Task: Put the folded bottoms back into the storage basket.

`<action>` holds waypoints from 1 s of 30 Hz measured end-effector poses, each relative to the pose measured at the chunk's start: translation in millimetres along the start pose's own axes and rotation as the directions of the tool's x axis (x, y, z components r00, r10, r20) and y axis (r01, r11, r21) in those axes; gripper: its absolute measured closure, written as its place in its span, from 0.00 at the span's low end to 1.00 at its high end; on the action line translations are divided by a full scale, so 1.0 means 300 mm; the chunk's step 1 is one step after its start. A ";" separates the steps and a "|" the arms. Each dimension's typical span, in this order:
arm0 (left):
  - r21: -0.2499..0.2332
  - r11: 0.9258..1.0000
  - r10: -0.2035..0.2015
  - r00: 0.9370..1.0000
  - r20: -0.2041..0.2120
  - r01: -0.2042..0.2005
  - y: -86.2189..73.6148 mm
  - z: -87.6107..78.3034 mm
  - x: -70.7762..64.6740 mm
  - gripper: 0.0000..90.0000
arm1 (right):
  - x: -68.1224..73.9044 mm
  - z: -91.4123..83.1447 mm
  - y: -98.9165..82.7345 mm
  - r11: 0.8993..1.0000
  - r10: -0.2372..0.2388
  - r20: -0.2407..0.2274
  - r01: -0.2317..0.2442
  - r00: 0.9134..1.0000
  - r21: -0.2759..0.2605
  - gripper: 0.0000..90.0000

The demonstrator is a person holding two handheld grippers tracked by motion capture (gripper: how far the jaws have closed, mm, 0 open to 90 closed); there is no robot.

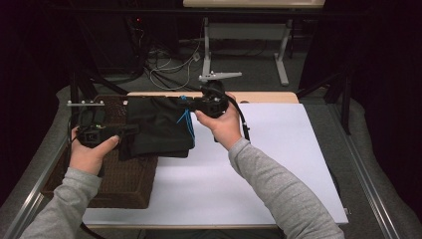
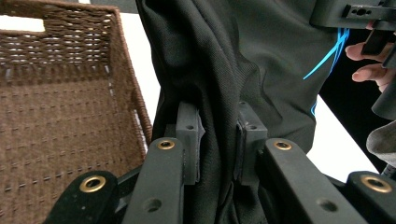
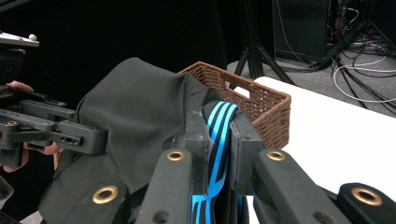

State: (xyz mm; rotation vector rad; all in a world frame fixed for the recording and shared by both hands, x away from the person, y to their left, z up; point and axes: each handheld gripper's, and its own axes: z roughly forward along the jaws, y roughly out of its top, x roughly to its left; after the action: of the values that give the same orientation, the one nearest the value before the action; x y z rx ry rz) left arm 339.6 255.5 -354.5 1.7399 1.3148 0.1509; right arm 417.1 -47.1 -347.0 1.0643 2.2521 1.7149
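Note:
A dark folded garment (image 1: 159, 127) with blue stripes hangs in the air between both grippers, above the table's left side. My left gripper (image 1: 130, 130) is shut on its left edge; in the left gripper view the dark cloth (image 2: 219, 84) is pinched between the pads (image 2: 189, 135). My right gripper (image 1: 185, 103) is shut on the garment's far right corner, where the blue striped band (image 3: 219, 140) runs between the jaws. A brown wicker basket (image 1: 124, 181) sits under the garment's left part, and the same basket (image 2: 60, 116) lies beside the cloth in the left gripper view.
The white table top (image 1: 259, 164) stretches to the right of the basket. A metal rail (image 1: 30, 199) borders the table's left side. Behind the table stand a desk frame (image 1: 244, 35) and loose cables (image 1: 169, 64) on the floor.

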 end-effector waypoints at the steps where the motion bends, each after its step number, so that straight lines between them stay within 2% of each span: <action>1: -0.001 1.000 -0.002 1.000 -0.004 0.002 0.000 -0.010 0.011 0.84 | 0.009 0.014 0.004 1.000 -0.003 0.000 0.003 1.000 0.001 0.89; 19: -0.008 1.000 -0.028 0.999 -0.034 0.028 0.007 -0.083 0.086 0.84 | 0.078 0.097 0.038 1.000 -0.024 -0.024 0.024 0.999 0.017 0.89; 26: 0.005 0.999 -0.034 0.998 -0.046 0.034 0.011 -0.111 0.114 0.84 | 0.102 0.133 0.048 0.999 -0.033 -0.024 0.034 0.999 0.034 0.89; 30: -0.005 0.999 -0.042 0.998 -0.054 0.042 0.008 -0.127 0.136 0.84 | 0.121 0.157 0.054 0.999 -0.035 -0.029 0.036 0.999 0.032 0.89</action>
State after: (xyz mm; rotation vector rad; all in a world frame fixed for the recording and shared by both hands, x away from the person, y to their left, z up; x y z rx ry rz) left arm 336.3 310.9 -347.6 1.7139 1.3885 0.1782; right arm 420.2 13.8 -338.1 1.0061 2.3097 1.6953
